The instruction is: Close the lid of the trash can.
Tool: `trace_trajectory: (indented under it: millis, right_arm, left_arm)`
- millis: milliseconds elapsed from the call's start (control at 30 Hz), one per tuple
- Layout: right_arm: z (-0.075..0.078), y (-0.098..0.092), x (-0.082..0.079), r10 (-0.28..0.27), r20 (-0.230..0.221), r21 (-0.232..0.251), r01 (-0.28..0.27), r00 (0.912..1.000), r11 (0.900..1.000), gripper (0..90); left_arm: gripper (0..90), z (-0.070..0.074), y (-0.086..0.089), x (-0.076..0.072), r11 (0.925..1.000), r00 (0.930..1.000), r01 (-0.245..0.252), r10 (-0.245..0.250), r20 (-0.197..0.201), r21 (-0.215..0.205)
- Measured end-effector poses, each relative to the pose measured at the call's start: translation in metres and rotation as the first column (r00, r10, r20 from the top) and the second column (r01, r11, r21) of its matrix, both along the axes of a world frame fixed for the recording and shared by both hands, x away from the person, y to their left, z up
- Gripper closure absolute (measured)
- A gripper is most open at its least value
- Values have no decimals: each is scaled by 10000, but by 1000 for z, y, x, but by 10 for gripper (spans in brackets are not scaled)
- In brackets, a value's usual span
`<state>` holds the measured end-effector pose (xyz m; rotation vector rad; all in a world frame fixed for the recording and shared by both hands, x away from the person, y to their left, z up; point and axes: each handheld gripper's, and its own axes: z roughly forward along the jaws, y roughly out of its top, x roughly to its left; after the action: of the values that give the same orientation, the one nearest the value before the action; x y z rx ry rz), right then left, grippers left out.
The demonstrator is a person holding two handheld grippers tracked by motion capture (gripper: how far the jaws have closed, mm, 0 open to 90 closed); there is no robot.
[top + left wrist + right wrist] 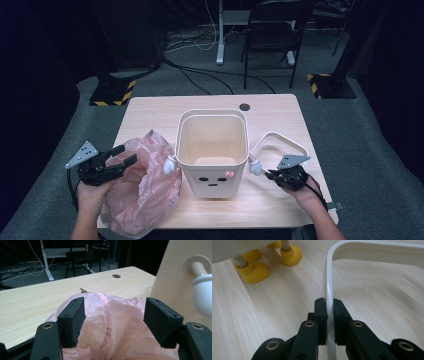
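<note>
Two tools getting the bin ready for its bag.
Right tool [327, 315] pinches the white plastic handle loop [329, 287] of the cream plastic bin [212, 150]; left tool [113, 317] gapes wide over the crinkly pink plastic bag [112, 322], which needs grabbing next.

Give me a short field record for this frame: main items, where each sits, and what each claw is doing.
bin: cream bin upright at the table's centre, inside looks bare
bag: pink plastic bag crumpled left of the bin
frame: white frame right of the bin
left claw: open, over the bag
right claw: shut on the frame's thin bar
</note>
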<state>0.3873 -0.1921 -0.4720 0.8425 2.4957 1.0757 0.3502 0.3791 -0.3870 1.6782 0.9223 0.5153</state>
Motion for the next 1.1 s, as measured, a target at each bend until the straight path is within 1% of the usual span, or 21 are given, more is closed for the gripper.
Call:
trace_trajectory:
  millis: [167, 300, 500, 667, 700, 733, 867, 900, 933, 1100]
  right_arm:
    - [13, 2, -1, 128, 139, 69, -129, 9998, 9999, 833]
    - [23, 5, -1, 274, 298, -10, -274, 9992, 9996, 833]
    - [42, 9, -1, 480, 503, -120, -474, 9976, 9988, 831]
    - [57, 10, -1, 549, 545, -216, -538, 9970, 9983, 830]
    - [63, 10, 0, 604, 595, -212, -593, 9964, 9980, 831]
    - [63, 10, 0, 604, 595, -212, -593, 9964, 9980, 831]
    - [75, 8, 0, 615, 630, 55, -620, 9961, 9981, 831]
    - [80, 7, 0, 629, 693, 220, -646, 9956, 9977, 831]
    - [80, 7, 0, 629, 693, 220, -646, 9956, 9977, 831]
    - [91, 6, -3, 703, 880, 349, -736, 9936, 9967, 831]
  left_arm:
    - [334, 0, 0, 0, 10000, 10000, 7, -7, -24, 4]
    - [335, 0, 0, 0, 10000, 10000, 29, -29, -4, 21]
    - [339, 1, 0, -1, 10000, 10000, 1, -1, 25, -15]
    - [341, 1, 1, -1, 10000, 10000, -47, 47, 11, -65]
    - [341, 0, 1, -1, 10000, 10000, -49, 49, 15, -63]
    - [341, 0, 1, -1, 10000, 10000, -51, 51, 14, -59]
    - [341, 0, 1, -1, 10000, 10000, -49, 49, 17, -38]
    - [341, 0, 1, -1, 10000, 10000, -38, 38, 23, 15]
    - [341, 0, 1, -1, 10000, 10000, -37, 37, 20, 24]
    - [342, 0, 0, 0, 10000, 10000, -46, 46, -4, -2]
